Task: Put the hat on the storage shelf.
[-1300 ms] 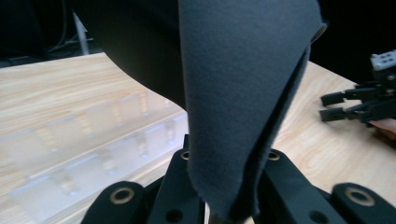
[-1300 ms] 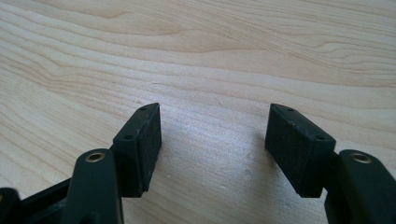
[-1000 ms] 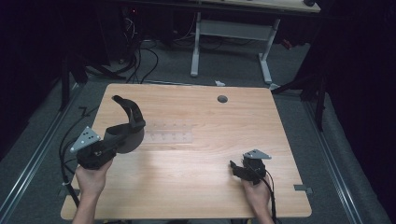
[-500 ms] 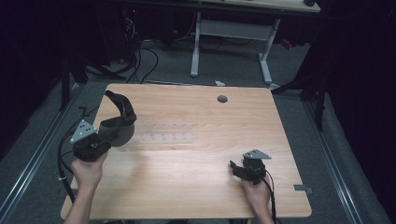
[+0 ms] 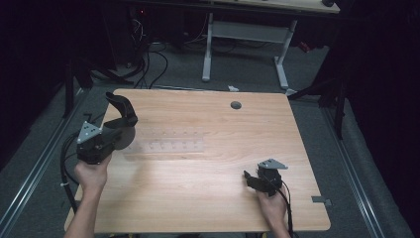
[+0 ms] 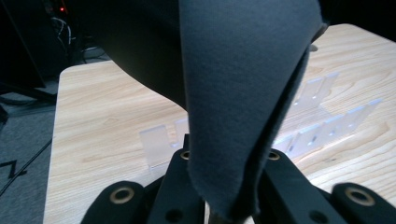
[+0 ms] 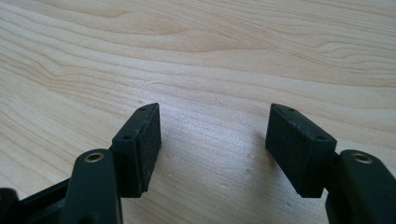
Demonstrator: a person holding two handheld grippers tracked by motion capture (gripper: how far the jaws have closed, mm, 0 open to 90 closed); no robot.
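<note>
My left hand-held gripper (image 5: 115, 134) is closed on a dark grey cloth (image 6: 243, 93); in the left gripper view the fabric is pinched between the two jaws and rises up from them in a fold. In the high view I hold it above the left edge of the tabletop (image 5: 198, 208), and the free end of the cloth (image 5: 124, 106) curls up and towards the far left corner. No part of it seems to touch the wood, though I cannot be sure.

Just beside this hand-held gripper, towards the middle of the tabletop, lies a clear plastic rack (image 5: 171, 140) with small slots, flat and hard to see against the wood.

My right hand-held gripper (image 7: 212, 149) rests near the near right corner, well apart from the cloth. Its jaws stand wide apart, with bare wood between them.

I think the step in hand is to carry the cloth. To do it well, I should keep the grip firm, because the pinch is only on a narrow fold and it could slip. I should also move it high enough so the hanging part does not drag over the plastic rack and shift it.
</note>
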